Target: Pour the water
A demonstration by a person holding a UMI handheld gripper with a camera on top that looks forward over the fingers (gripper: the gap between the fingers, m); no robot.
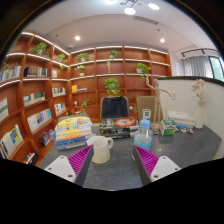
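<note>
Ahead of you, the grey table (118, 168) carries a white mug (100, 149), a clear water bottle (144, 136) and stacked books (73, 132).

A white mug (100, 148) stands upright near left on the table, a clear capped bottle (144, 136) upright just right of it.
</note>
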